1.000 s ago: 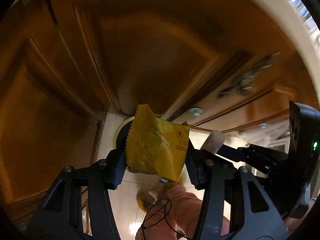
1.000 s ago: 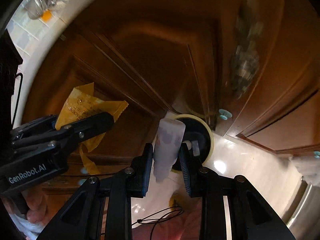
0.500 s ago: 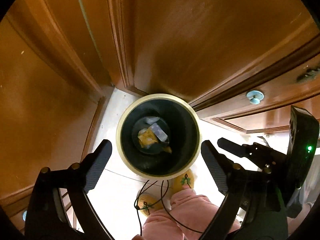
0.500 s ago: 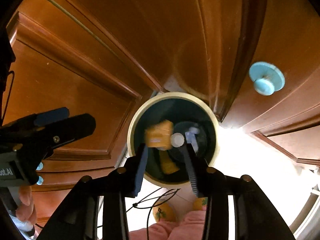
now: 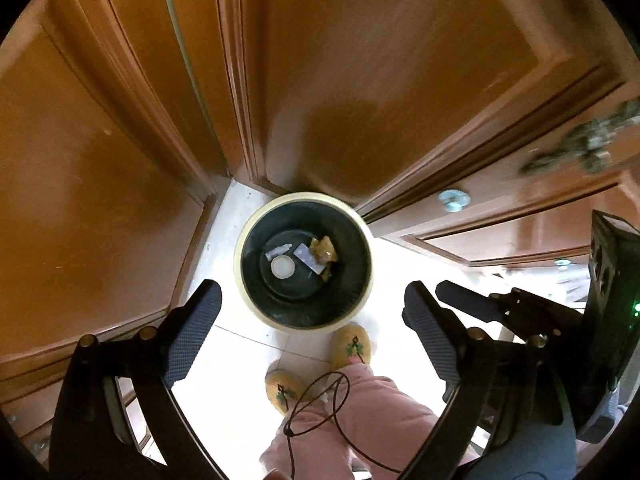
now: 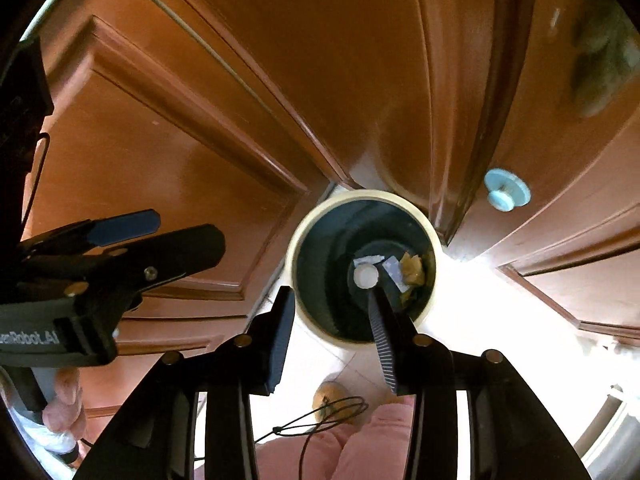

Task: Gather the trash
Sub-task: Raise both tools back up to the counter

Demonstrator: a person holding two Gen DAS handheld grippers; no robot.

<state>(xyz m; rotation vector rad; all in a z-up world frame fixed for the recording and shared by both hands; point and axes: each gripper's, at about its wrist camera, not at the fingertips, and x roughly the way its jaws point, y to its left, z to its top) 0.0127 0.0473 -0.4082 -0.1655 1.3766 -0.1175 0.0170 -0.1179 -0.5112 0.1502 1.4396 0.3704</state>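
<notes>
Hanging above a cream-rimmed trash bin (image 5: 362, 236) on the pale tiled floor (image 5: 224, 364), with the left gripper (image 5: 313, 312) spread wide and empty, and the right gripper (image 6: 332, 316) partly parted, likewise empty, after both sets of jaws have just been opening. Lying far below and ahead of both sets of fingertips, at the bin's dark bottom: a yellow snack wrapper (image 5: 324, 249), a white cup-like piece (image 5: 283, 267) and a pale flat wrapper (image 5: 308, 259), bunched together. Showing beneath the grippers, two yellow slippers (image 5: 352, 345) and a pink trouser leg (image 5: 372, 408), with brown cabinet doors (image 5: 380, 80) behind the bin.
</notes>
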